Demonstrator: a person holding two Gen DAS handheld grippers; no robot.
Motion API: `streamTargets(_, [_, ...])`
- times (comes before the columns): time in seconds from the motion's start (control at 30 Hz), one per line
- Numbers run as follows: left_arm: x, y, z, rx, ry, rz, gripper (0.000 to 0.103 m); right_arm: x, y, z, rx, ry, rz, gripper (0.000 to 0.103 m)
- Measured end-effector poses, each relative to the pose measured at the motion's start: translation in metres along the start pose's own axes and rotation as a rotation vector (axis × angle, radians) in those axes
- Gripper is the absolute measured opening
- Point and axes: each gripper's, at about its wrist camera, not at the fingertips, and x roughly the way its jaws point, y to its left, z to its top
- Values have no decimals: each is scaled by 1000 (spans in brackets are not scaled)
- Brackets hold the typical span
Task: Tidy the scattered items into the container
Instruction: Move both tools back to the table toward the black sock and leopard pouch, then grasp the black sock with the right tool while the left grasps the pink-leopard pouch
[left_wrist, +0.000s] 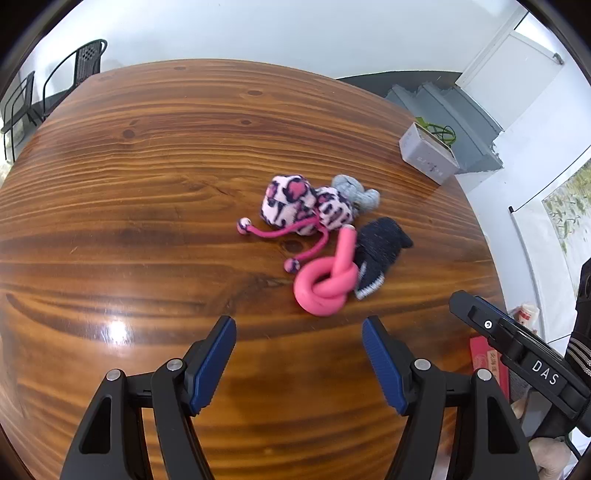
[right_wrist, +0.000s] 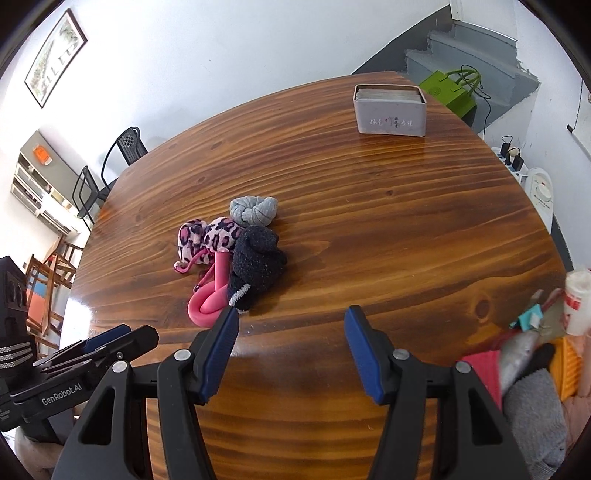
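Note:
A small pile lies mid-table: a pink leopard-print sock bundle (left_wrist: 295, 203) (right_wrist: 208, 236), a grey rolled sock (left_wrist: 356, 192) (right_wrist: 254, 210), a dark navy sock (left_wrist: 376, 254) (right_wrist: 256, 262) and a knotted pink tube (left_wrist: 325, 284) (right_wrist: 208, 295). A grey rectangular tin container (left_wrist: 426, 153) (right_wrist: 389, 110) stands open-topped at the table's far side. My left gripper (left_wrist: 299, 343) is open and empty, just short of the pile. My right gripper (right_wrist: 291, 332) is open and empty, to the right of the pile.
The wooden table (left_wrist: 147, 184) (right_wrist: 406, 221) fills both views. The left gripper's body shows at the lower left of the right wrist view (right_wrist: 74, 369). Clothes and clutter (right_wrist: 528, 369) lie off the table's right edge. Black chairs (left_wrist: 74, 70) stand beyond the far edge.

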Motion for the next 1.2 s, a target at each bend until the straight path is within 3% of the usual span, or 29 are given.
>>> streamTargets(0.57, [29,30,64,-25,-18,-15,72,82,27,36,-1,48,-34,64])
streamTargets(1.2, [84,-3,101,20,43,-109,73,91,20,31,-12,69,-49,64])
